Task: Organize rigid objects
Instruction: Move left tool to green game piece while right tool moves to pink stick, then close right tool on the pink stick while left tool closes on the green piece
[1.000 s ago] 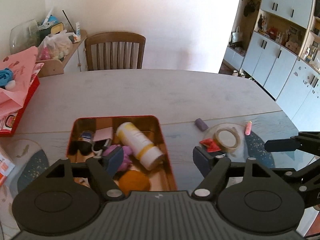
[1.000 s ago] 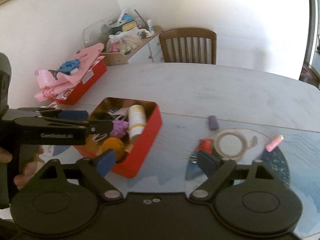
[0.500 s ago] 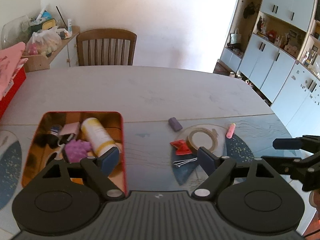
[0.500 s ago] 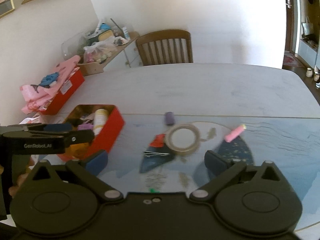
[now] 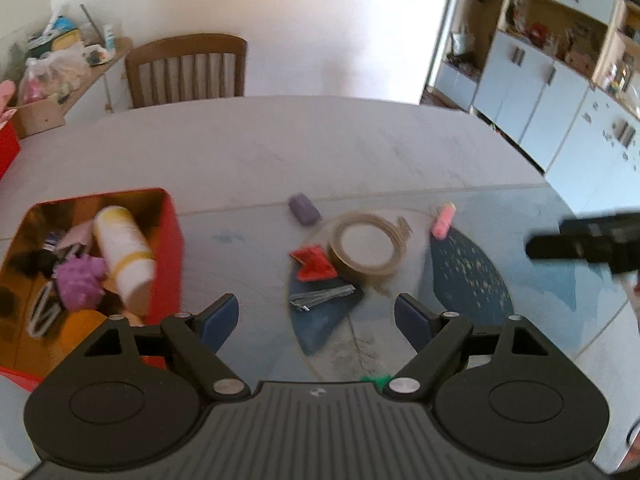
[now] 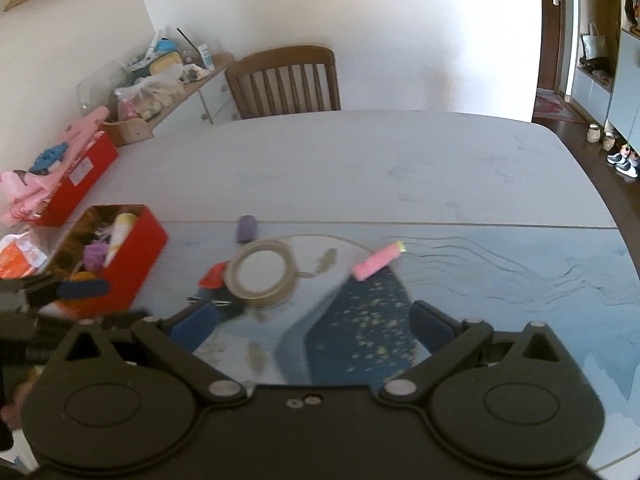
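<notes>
**Loose items lay ahead of two empty grippers**

Left wrist view: the left gripper (image 5: 316,314) hung with its jaws apart, holding nothing. Just ahead lay metal clips (image 5: 322,297), a red piece (image 5: 314,266) and a tape roll (image 5: 366,250); the red tin (image 5: 166,240) sat to its left. The roll looked light and stiff, best pinched across its wall.

Right wrist view: the right gripper (image 6: 312,322) was likewise spread and empty. A pink tube (image 6: 378,266) lay ahead, slightly right, and a purple block (image 6: 247,229) ahead-left. The tube probably rolls, so take it across its middle.
</notes>
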The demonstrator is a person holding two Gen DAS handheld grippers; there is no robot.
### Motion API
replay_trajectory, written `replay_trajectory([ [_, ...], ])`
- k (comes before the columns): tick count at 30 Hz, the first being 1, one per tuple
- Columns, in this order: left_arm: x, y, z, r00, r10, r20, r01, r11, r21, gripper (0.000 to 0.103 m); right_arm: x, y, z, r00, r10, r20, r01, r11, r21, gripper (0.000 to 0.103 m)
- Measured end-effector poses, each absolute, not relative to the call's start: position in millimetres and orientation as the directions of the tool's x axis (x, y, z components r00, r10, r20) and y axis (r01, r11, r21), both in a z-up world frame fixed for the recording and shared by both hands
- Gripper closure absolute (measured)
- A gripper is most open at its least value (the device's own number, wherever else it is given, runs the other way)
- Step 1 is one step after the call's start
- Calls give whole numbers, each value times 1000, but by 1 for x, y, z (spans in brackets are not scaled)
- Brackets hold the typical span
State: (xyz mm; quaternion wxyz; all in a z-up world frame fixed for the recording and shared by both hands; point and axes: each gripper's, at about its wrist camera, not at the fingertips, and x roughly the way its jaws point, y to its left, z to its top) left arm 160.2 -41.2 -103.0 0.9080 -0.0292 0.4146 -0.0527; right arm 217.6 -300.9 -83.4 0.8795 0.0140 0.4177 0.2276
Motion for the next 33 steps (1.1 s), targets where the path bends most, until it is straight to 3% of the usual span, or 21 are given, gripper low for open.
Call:
replay_trajectory([
  [12, 146, -77, -144, 611, -111, -784, 86, 994, -74, 18, 282, -311, -127, 517, 363, -775, -343, 918, 201, 1],
  [24, 144, -95, -168, 564, -83, -821, 102, 994, -31, 19, 320, -293, -157, 500, 286, -818, -300, 943, 146, 28],
  [27, 147, -96, -170, 560, -80, -825, 99, 995, -30, 29, 324, -289, -159, 491, 290, -821, -295, 943, 156, 33],
  [29, 148, -97, -171, 556, -79, -827, 101, 995, -26, 36, 327, -288, -161, 487, 289, -824, -294, 943, 157, 42],
  [33, 149, -100, -171, 560, -76, -825, 111, 994, -17, 42, 330, -288, -163, 485, 289, -825, -291, 943, 159, 53],
])
